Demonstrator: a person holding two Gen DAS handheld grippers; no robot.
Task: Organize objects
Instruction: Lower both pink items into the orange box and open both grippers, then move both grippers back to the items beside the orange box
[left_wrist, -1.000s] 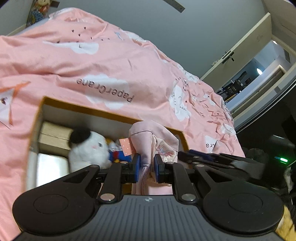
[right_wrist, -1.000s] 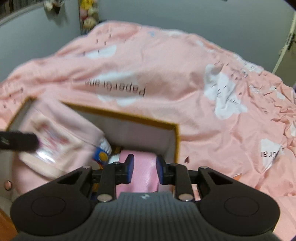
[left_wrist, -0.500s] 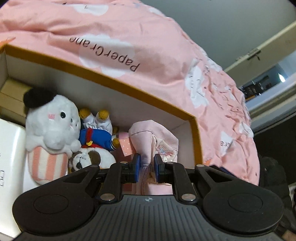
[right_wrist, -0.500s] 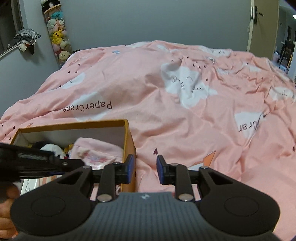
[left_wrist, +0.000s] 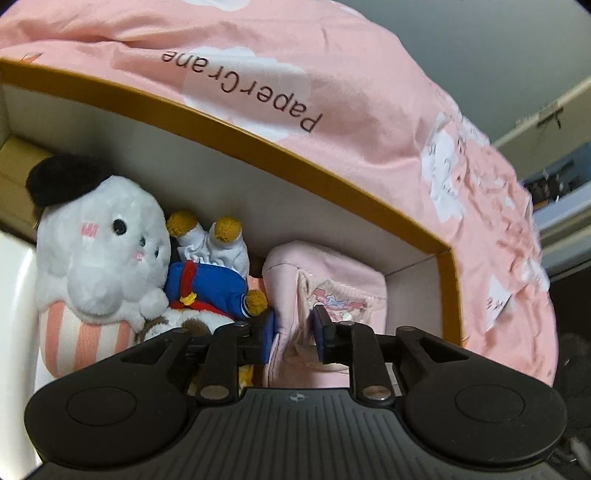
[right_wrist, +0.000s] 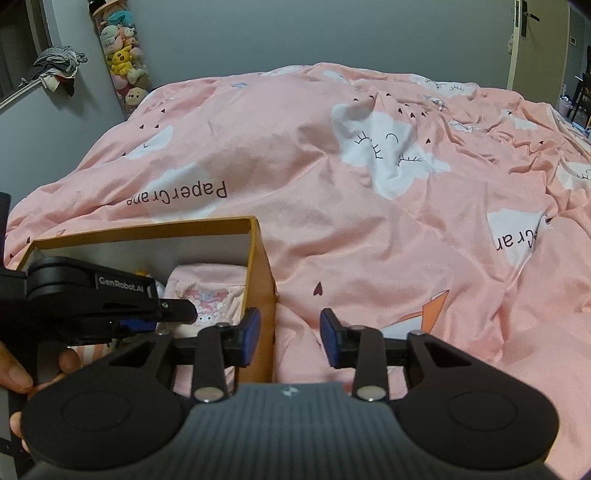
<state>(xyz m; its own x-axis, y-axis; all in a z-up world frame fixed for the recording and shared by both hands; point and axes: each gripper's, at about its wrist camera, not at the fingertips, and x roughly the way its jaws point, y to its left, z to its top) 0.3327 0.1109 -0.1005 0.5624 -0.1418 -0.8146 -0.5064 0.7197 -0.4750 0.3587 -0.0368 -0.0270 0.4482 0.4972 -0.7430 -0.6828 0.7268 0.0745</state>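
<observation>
1. Widening since the earlier frame: left gripper (left_wrist: 293, 334), now slightly parted, letting go of pink pouch (left_wrist: 332, 280)
2. Lying in box (left_wrist: 448, 291) right corner, beside plush toys (left_wrist: 99, 266), straight ahead of left fingers
3. Hovering open, empty, outside box: right gripper (right_wrist: 290, 341)

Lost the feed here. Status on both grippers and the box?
Left gripper open around soft pink printed pouch inside orange-rimmed cardboard box. Right gripper open, empty, over box's right wall. Plush toys crowd left side.
</observation>
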